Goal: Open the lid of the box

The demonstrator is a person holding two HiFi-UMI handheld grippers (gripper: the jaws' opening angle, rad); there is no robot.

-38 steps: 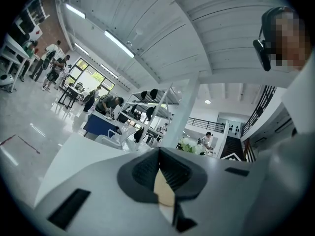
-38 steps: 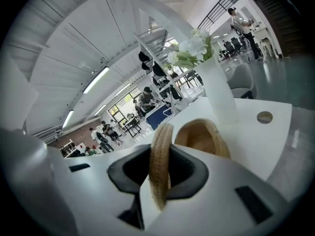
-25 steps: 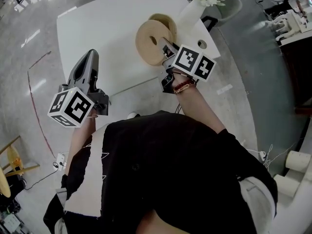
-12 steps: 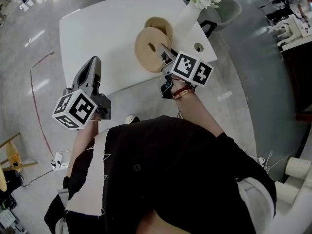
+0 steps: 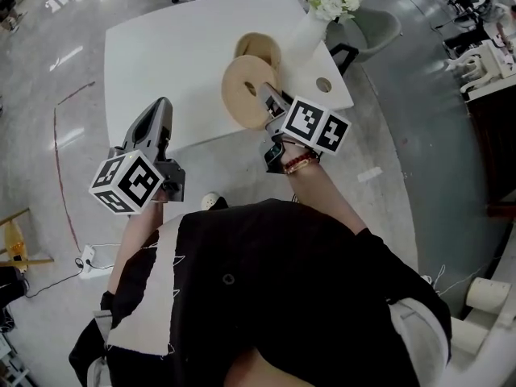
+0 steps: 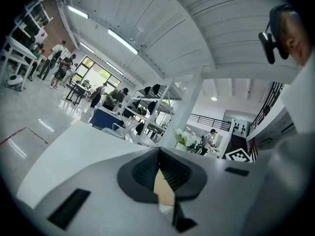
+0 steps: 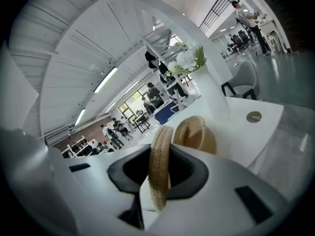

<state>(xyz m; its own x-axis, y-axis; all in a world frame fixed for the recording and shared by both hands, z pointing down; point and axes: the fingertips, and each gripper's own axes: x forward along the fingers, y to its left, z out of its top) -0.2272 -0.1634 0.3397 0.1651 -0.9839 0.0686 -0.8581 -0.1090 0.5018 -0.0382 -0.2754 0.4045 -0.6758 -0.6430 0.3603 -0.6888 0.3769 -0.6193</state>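
A round woven box (image 5: 260, 45) stands open on the white table (image 5: 169, 47); it also shows behind the jaws in the right gripper view (image 7: 198, 134). Its flat round lid (image 5: 244, 89) is off the box and held on edge just in front of it. My right gripper (image 5: 271, 101) is shut on the lid's rim (image 7: 160, 166), which stands upright between the pads. My left gripper (image 5: 160, 108) hovers over the table's near edge at the left, shut with nothing in it (image 6: 160, 167). The tan lid (image 6: 165, 194) shows through the gap below its pads.
A white vase of white flowers (image 5: 313, 18) stands right behind the box (image 7: 209, 95). A round cable hole (image 5: 323, 85) sits in the table's right corner. A grey chair (image 5: 377, 24) stands beyond that corner. People and desks fill the far room.
The right gripper has drawn the lid a little farther from the box, toward the table's near edge. The left gripper has drifted a little to the right. Both grips are unchanged.
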